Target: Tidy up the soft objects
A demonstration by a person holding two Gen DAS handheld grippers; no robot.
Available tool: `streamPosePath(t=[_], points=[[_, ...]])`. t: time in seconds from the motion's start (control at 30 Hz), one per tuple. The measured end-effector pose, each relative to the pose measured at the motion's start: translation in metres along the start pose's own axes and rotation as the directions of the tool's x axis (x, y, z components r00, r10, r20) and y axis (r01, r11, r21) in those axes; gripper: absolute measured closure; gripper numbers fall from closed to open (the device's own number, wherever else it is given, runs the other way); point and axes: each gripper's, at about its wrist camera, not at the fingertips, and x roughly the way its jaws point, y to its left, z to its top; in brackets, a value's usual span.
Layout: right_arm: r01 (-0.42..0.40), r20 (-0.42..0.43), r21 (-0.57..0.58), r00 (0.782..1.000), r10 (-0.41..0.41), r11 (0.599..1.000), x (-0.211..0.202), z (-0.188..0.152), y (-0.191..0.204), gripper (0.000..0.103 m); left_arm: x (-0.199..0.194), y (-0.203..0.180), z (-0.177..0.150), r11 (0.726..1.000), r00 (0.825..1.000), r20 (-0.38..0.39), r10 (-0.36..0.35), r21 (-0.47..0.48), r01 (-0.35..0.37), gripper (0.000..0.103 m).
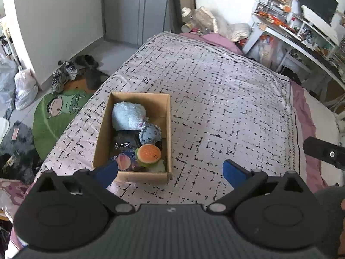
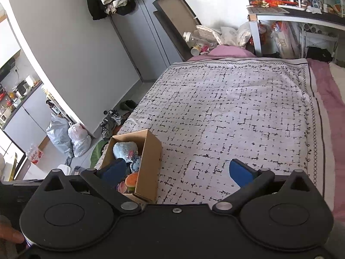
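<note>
**Both grippers hovering empty over bed with toy box**

A bed [image 1: 215, 82] is holding a cardboard box [image 1: 168, 129] lying lengthwise away from the camera. Soft toys are sitting inside, including a burger [image 1: 149, 153]. The left gripper [image 1: 170, 172], nearer, and the right gripper [image 2: 179, 172] are both gaping apart, holding nothing.

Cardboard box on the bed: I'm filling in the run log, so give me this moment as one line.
cardboard box: on bed, holds soft toys | left hand-held gripper: open, empty | right hand-held gripper: open, empty
</note>
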Motion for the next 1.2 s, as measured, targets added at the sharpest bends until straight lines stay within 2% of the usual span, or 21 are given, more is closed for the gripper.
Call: streamPosePath(t=[0.3, 0.7, 1.0, 1.2], points=[[0.034, 0.047, 0.023, 0.998, -0.035, 0.999, -0.028, -0.003, -0.009, 0.0, -0.026, -0.008, -0.003, 0.999, 0.998, 0.056, -0.029, 0.037, 0.027, 0.0], [0.052, 0.065, -0.024, 0.997, -0.05, 0.998, -0.045, -0.015, -0.003, 0.0, -0.045, -0.001, -0.018, 0.997, 0.996, 0.069, -0.05, 0.067, 0.045, 0.0], [0.038, 0.052, -0.064, 0.998, -0.035, 0.997, -0.048, -0.021, 0.012, 0.0, -0.056, 0.009, -0.026, 0.998, 0.996, 0.082, -0.04, 0.042, 0.036, 0.0], [0.038, 0.006, -0.081, 0.999, -0.038, 0.996, -0.04, -0.032, 0.02, 0.0, -0.056, 0.011, -0.031, 0.999, 0.996, 0.08, -0.036, 0.037, 0.033, 0.0]])
